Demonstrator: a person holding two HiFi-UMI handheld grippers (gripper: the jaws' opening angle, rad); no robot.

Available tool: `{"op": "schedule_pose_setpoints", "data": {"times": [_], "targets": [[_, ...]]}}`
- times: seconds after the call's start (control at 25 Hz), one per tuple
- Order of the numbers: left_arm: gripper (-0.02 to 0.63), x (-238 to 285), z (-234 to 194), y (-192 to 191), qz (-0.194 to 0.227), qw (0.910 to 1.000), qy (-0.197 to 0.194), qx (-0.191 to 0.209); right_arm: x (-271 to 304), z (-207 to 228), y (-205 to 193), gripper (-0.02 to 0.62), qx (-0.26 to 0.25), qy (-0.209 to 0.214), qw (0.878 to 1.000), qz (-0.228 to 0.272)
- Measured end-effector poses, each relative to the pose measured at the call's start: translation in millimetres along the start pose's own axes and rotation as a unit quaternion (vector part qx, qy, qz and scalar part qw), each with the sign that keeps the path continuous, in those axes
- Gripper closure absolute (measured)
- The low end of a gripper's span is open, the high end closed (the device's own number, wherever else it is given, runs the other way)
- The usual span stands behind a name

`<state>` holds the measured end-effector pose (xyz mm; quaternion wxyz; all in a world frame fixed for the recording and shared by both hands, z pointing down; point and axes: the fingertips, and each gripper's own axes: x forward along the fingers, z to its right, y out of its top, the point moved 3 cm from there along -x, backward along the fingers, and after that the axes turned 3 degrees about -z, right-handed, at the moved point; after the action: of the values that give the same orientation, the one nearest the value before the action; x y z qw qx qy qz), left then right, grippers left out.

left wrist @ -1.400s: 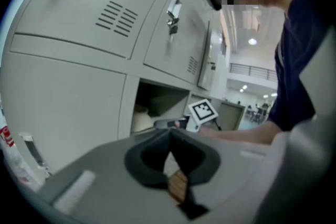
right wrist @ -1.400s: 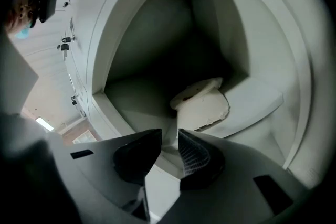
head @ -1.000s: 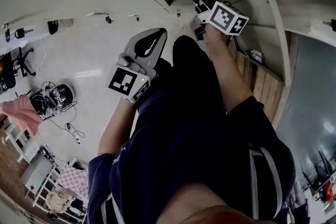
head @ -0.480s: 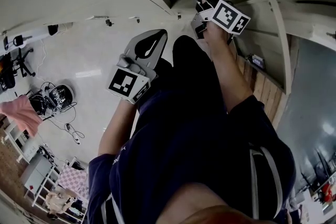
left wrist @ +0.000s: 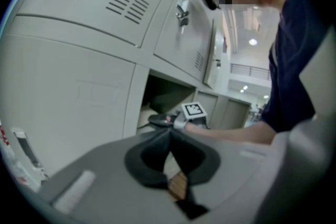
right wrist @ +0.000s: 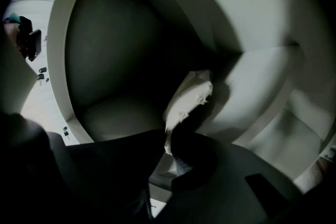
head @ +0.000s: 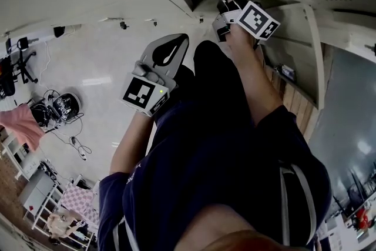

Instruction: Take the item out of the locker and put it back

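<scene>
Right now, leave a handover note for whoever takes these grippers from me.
Left gripper: shut, empty, held outside the locker compartment.
Right gripper: inside that open compartment, shut on the pale crumpled item.
Done: item gripped; whether it is coming out or going back cannot be told.
Left: end with it lying in the compartment, then release, withdraw.

My head camera looks steeply down over my left gripper and right gripper. Each gripper camera sits close behind its fingers; both face the same open locker ahead.
</scene>
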<state>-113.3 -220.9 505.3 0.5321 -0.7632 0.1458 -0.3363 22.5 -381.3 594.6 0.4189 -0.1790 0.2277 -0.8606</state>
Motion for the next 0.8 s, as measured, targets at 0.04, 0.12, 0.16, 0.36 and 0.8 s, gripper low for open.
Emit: {"op": "schedule_pose_setpoints", "data": {"times": [0.04,0.12,0.16,0.36,0.8], "targets": [[0.603,-0.7,0.3,0.4,0.001,1.0,0.0,-0.001,-0.3,-4.4,-0.2,0.562,-0.002,0.006,1.0,0.003],[0.603,-2.4,2.4,1.1,0.0,1.0,-0.002,-0.002,-2.2,-13.2,-1.7,0.572,-0.009,0.016,1.0,0.006],[0.603,-3.2,4.5,1.8,0.0,1.0,-0.004,-0.002,-4.1,-16.9,-2.5,0.574,-0.011,0.02,1.0,0.007],[0.603,-10.1,16.6,6.1,-0.006,0.9999,-0.014,0.005,-22.7,-30.3,-7.8,0.575,-0.007,0.03,0.999,0.02],[0.603,-36.5,52.9,23.3,-0.018,0.9991,-0.036,0.016,-79.9,-69.0,-17.8,0.577,-0.008,0.024,0.999,0.042]]}}
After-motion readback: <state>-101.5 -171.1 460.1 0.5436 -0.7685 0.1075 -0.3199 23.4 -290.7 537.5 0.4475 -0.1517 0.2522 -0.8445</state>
